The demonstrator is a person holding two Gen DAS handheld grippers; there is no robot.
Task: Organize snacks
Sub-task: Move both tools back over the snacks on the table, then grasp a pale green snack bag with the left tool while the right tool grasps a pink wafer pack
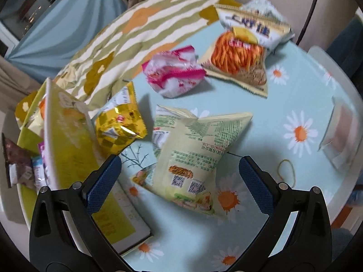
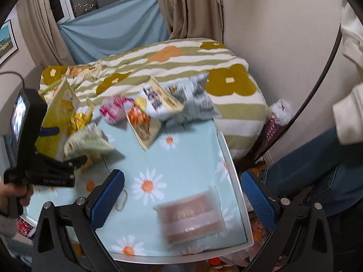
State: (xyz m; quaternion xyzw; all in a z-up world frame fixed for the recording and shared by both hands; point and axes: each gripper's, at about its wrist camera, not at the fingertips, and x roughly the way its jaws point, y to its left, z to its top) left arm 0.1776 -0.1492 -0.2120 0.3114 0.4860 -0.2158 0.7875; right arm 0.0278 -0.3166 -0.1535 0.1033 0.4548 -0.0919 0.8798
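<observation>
Item under the left gripper (image 1: pixel 180 172): a pale green snack bag (image 1: pixel 192 154), lying printed-back-up on the daisy-patterned desk (image 1: pixel 261 122), just beside an open yellow-green box (image 1: pixel 68 140) that is already holding several packets. The left jaws are standing released, spread wide to either side of the bag's lower half and not touching it. The bag is looking puffed with air, so it is probably handling as light, soft and crinkly, with a slick film that could be slipping out of a shallow pinch; its contents are likely brittle, so a hard squeeze across the belly is risking crushed pieces. The flat crimped seam at either end, or a gentle hold across the narrow waist, is offering the better purchase. Also lying on the desk: a gold foil packet (image 1: pixel 118 129) touching the box, a crumpled pink-and-white wrapper (image 1: pixel 174 72), an orange noodle-print bag (image 1: pixel 240 56) and a flat clear pack (image 2: pixel 192 219) near the desk's front edge. The right gripper (image 2: pixel 183 197) is hovering above that clear pack, its jaws likewise released and holding nothing; motion blur is hiding the finer print.
</observation>
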